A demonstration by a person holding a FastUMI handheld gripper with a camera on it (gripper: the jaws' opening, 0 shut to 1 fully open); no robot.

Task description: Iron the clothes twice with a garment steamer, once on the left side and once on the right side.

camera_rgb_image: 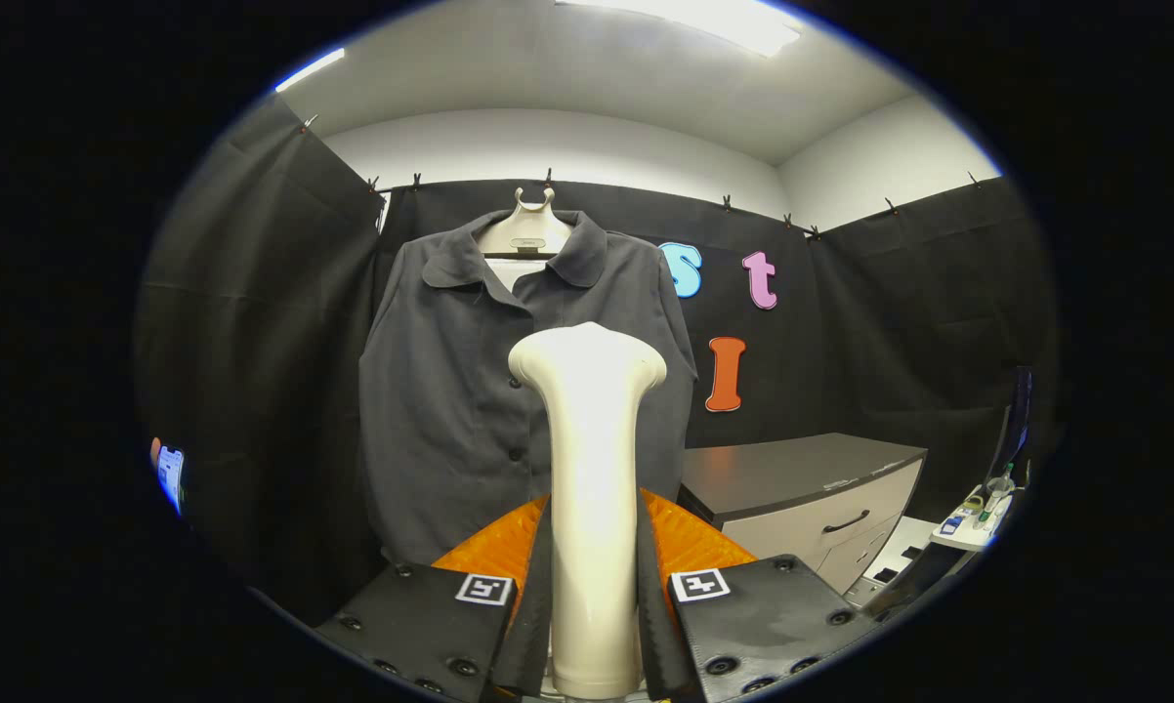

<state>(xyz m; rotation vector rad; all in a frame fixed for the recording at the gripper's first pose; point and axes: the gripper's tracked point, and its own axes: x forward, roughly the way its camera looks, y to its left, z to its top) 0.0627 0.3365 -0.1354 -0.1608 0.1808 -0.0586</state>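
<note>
A cream garment steamer (pixel 592 469) stands upright between my fingers, its wide head at the top. My gripper (pixel 592 576) is shut on the steamer's handle, both fingers pressing its sides. Beyond it hangs a dark grey buttoned shirt (pixel 450 391) on a pale hanger (pixel 528 229) against the black cloth wall. The steamer head sits in front of the shirt's middle to right half, below the collar. How far the head is from the fabric I cannot tell.
A grey-topped cabinet with drawers (pixel 821 498) stands to the right of the shirt. Further right is a small shelf with bottles (pixel 978 513) beside a screen. A lit phone (pixel 169 474) is at the far left. Black cloth walls close in all sides.
</note>
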